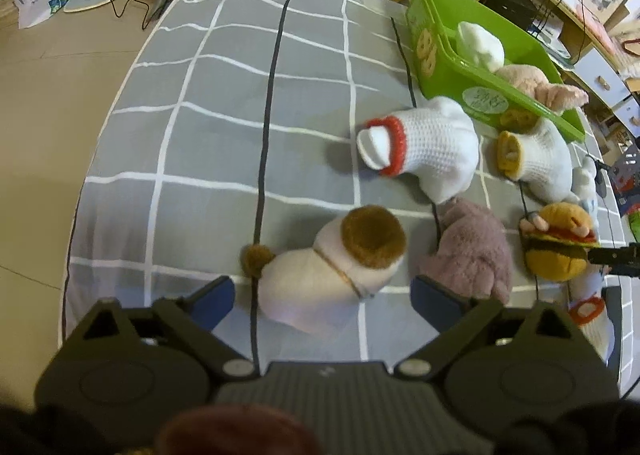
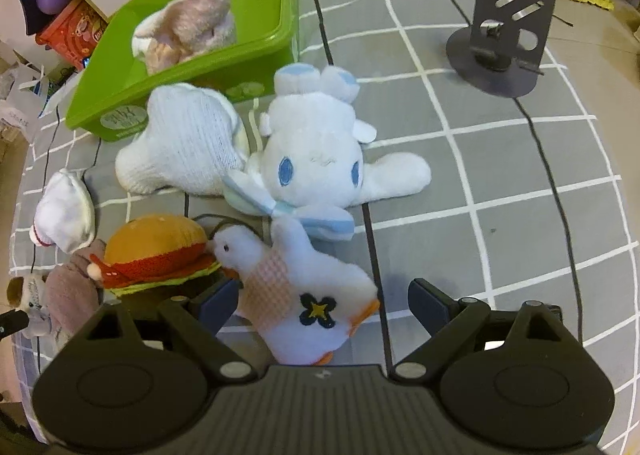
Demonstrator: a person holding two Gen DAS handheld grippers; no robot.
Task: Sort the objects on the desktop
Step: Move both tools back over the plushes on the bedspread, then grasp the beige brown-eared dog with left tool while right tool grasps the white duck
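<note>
My left gripper [image 1: 322, 301] is open, its jaws on either side of a white plush dog with a brown ear [image 1: 340, 267] that lies on the grey checked cloth. My right gripper [image 2: 324, 301] is open around a white duck plush with a pink bib [image 2: 300, 287]. A green bin [image 2: 192, 43] at the back holds a pink plush [image 2: 192, 25]; the bin also shows in the left wrist view [image 1: 472, 55]. A white and blue bunny plush [image 2: 316, 151], a burger plush [image 2: 156, 251], a mauve plush [image 1: 472, 251] and white knitted socks [image 1: 432, 143] lie between.
A black metal stand [image 2: 504, 35] is on the cloth at the far right. The cloth's left edge [image 1: 100, 159] drops to the floor, where bags and cables lie. Cabinets and shelves stand behind the bin. Another white sock [image 2: 66, 211] lies at the left.
</note>
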